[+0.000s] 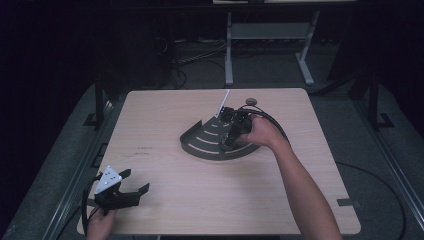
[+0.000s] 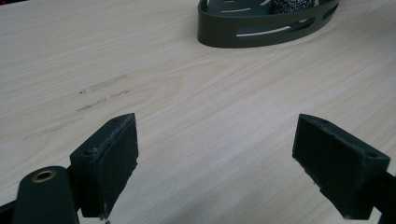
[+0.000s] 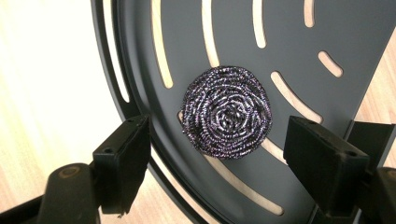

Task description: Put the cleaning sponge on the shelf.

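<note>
Right gripper (image 3: 217, 161) hangs over the dark grey fan-shaped slotted metal tray (image 1: 200, 145) near the middle of the light wood-grain table (image 1: 175, 200). Jaws stand wide apart, nothing between them. Round coiled steel-wool scouring pad (image 3: 227, 112) lies on the tray floor, just beyond the jaws, touching neither. Left gripper (image 1: 136, 184) sits low at the table's near left corner, well apart from the tray, jaws likewise spread, over bare wood.
</note>
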Tool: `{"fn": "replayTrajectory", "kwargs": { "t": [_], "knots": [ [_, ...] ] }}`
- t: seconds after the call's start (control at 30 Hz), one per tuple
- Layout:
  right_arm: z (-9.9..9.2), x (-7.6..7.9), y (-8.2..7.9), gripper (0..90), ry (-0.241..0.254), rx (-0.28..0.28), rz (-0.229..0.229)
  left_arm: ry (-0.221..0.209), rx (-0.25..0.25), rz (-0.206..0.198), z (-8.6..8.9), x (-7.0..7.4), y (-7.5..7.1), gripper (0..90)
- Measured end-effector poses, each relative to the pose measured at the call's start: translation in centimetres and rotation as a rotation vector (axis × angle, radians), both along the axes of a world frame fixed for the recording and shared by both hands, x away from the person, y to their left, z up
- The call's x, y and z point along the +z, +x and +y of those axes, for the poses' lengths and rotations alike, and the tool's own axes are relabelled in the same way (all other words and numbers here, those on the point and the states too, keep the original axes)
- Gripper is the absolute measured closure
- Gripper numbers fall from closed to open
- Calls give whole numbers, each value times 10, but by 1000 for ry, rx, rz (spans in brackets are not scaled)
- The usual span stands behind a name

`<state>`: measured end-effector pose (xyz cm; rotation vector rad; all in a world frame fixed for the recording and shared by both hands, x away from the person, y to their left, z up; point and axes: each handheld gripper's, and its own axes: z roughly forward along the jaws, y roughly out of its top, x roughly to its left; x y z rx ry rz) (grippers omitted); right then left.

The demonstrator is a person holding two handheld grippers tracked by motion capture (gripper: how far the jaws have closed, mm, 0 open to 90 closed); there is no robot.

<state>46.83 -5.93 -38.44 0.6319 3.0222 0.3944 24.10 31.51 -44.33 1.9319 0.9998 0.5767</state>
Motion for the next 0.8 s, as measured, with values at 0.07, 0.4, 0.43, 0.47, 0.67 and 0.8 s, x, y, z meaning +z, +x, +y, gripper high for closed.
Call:
{"fn": "replayTrajectory", "kwargs": {
  "t": [0.07, 0.4, 0.43, 0.47, 0.67, 0.8],
  "knots": [
    [-1, 1, -1, 224, -3, 2, -3, -2, 6, -1, 0, 0, 0, 137],
    [-8, -2, -11, 221, 2, -6, 11, 4, 1, 0, -1, 0, 1, 137],
    [-10, -2, -11, 221, 1, -4, 8, 5, -1, 1, -2, 0, 1, 137],
    [-11, -2, -12, 221, 4, -4, 8, 3, -4, 0, -3, 0, 1, 137],
    [-19, 0, -16, 220, 18, -14, 5, 6, -8, 2, -4, -1, 2, 137],
    [-26, 2, -22, 220, 16, -13, 0, 5, -2, 1, -4, 0, 2, 137]
  ]
}}
